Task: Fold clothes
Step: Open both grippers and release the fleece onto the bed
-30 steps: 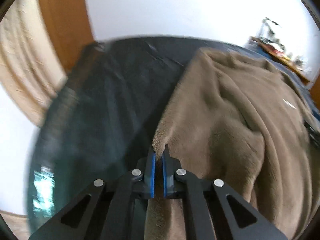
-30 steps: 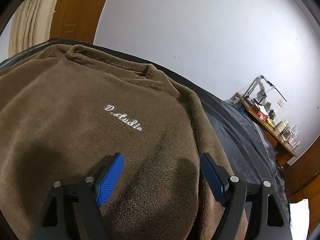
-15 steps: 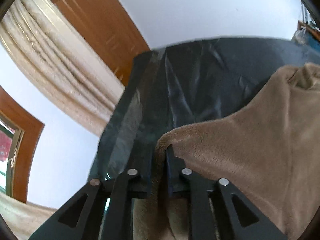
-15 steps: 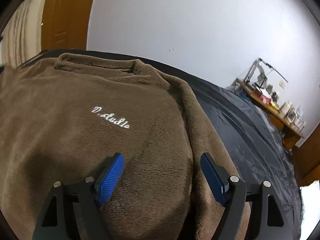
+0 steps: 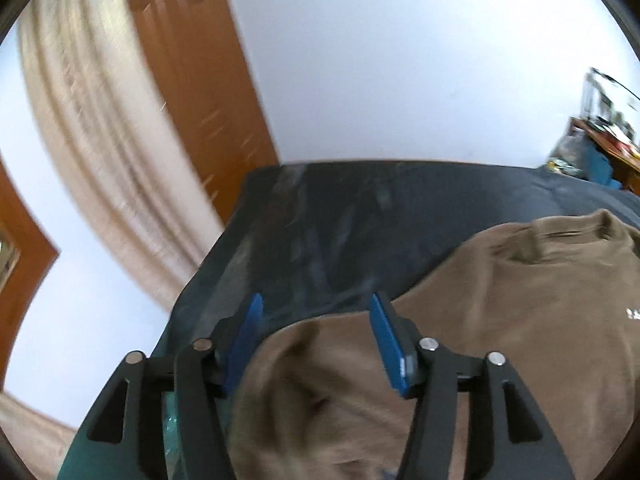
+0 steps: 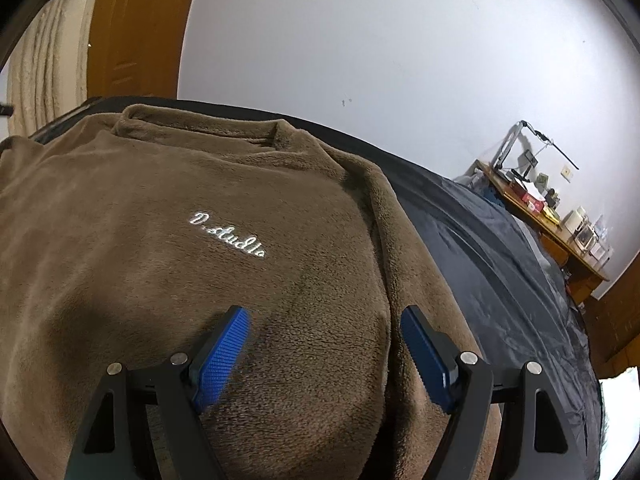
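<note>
A brown fleece sweatshirt [image 6: 248, 240] lies spread front-up on a dark-covered bed [image 6: 500, 264], its neckline toward the wall and silver script lettering [image 6: 226, 234] on the chest. The right claw [image 6: 324, 356] hangs wide open over the lower chest, grasping nothing. The left claw [image 5: 316, 344] is likewise released, spread over the garment's blurred edge fold.
</note>
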Tool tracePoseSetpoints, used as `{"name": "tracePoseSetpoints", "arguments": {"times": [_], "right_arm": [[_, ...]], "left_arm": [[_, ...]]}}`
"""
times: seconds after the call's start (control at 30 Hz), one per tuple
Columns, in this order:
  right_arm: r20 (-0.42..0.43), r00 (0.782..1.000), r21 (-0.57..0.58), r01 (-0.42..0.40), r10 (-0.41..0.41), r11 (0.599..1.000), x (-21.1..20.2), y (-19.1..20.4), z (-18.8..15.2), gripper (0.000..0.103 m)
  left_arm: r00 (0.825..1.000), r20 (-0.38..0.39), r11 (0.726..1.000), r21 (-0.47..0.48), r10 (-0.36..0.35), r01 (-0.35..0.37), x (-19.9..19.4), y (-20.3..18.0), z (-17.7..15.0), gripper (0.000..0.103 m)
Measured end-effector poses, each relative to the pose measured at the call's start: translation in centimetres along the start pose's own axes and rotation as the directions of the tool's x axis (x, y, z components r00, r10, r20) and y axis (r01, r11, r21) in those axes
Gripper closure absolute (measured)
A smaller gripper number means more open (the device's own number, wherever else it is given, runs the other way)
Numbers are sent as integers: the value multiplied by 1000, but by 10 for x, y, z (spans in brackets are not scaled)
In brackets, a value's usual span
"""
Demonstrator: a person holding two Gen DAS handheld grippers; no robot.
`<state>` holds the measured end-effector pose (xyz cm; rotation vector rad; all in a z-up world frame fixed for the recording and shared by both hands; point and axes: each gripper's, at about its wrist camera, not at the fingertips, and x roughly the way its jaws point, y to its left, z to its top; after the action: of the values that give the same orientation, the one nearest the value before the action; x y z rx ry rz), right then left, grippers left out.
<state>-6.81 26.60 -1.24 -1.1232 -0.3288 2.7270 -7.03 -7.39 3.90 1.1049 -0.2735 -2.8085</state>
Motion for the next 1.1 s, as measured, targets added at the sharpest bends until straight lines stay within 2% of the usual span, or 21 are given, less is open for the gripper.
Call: {"name": "tracePoseSetpoints", "arguments": {"times": [0.13,0.2,0.3,0.43,0.5,0.6,0.63,0.73,0.83,0.93,1.0,1.1], "right_arm": [[1,1000,38,-19,19,999,1,-8,1,23],[-3,1000,62,-26,26,998,2,-13,1,23],[-10,999,98,-34,35,995,5,-22,1,23],[8,996,114,-91,91,989,5,-29,2,23],[22,993,67,-115,114,991,1,-26,6,23],[12,995,-61,-97,98,993,-11,-13,26,23],[17,992,-72,-120,122,990,-17,-12,36,23],[19,974,-71,-224,225,972,-36,-6,85,23],[-9,938,-45,-346,346,937,-35,10,135,23],[-58,897,-48,-440,437,897,-19,48,178,23],[-91,878,-65,-476,470,877,-2,83,198,23],[-154,848,-92,-523,507,847,28,135,214,27]], "left_arm": [[995,9,993,55,-102,101,7,-43,7,36],[991,-21,990,51,-134,135,22,-62,10,36],[983,-87,986,17,-162,165,48,-74,6,36],[972,-148,983,-49,-180,174,80,-76,-1,36],[967,-157,978,-86,-203,191,91,-72,-3,36],[957,-167,966,-141,-238,216,107,-65,-7,33],[953,-170,962,-159,-250,224,112,-63,-8,33],[948,-168,954,-181,-271,240,119,-58,-7,32],[945,-164,949,-191,-285,253,120,-56,-4,31],[939,-157,942,-195,-305,273,119,-53,-5,29],[933,-148,933,-207,-327,294,117,-50,-6,29],[919,-131,911,-242,-373,335,117,-41,-7,28]]}}
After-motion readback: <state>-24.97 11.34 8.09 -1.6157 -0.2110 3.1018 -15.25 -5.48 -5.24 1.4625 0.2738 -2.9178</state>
